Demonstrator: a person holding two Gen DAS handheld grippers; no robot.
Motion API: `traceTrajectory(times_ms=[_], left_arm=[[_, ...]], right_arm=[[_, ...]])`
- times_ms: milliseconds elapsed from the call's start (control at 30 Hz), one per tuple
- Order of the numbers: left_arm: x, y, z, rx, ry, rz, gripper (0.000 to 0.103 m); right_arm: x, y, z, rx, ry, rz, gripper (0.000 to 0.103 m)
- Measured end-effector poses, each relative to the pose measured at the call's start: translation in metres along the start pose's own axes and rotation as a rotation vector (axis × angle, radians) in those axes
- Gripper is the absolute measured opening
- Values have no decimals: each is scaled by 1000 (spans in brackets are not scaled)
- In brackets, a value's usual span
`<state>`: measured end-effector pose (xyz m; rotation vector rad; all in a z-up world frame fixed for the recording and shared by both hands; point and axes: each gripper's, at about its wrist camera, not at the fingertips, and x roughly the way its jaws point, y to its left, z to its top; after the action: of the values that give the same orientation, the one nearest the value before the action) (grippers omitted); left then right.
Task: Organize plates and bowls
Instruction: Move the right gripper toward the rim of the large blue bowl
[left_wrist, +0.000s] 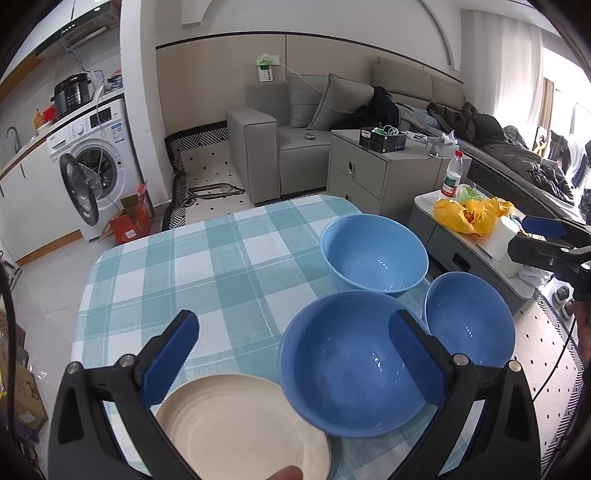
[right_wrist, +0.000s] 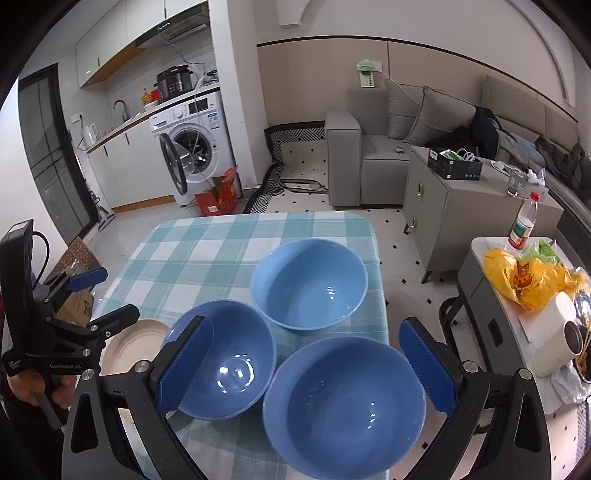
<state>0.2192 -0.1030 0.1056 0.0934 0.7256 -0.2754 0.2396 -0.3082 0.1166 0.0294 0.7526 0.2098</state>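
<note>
**Bowl stacking: approach stage**

Both grippers were released, holding nothing. Left gripper hovered over cream plate and nearest bowl on bench; right gripper should straddle one rim squarely before clenching

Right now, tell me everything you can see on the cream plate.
The cream plate is round and shallow, with faint concentric ridges and a matte, ceramic-like look. It is empty and lies flat on the checked tablecloth at the table's near left corner. The nearest blue bowl overlaps its right edge in view; contact is unclear. The open left claw hovers above it, not gripping.
</note>
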Motion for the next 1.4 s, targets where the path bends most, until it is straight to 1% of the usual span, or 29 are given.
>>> traceTrajectory(times_ms=[267, 500, 600, 700, 833, 1200, 1333, 1400], left_arm=[[24, -7, 24, 4, 6, -25, 103], [43, -6, 36, -6, 22, -27, 103], [54, -6, 40, -13, 33, -28, 103], [67, -4, 44, -31, 62, -43, 103], [80, -5, 48, -35, 81, -58, 103], [119, -4, 58, -42, 128, -33, 103], [133, -3, 59, -50, 147, -38, 103], [140, -2, 59, -52, 160, -31, 103]], right_arm=[[19, -19, 8, 17, 23, -13, 102], [36, -31, 15, 30, 42, -24, 102], [44, -36, 19, 34, 49, -20, 102], [51, -42, 22, 51, 43, -30, 102], [66, -53, 25, 77, 70, -27, 102], [99, -69, 33, 97, 111, -45, 102], [116, -75, 34, 110, 134, -40, 102], [124, -77, 34, 112, 142, -53, 102]])
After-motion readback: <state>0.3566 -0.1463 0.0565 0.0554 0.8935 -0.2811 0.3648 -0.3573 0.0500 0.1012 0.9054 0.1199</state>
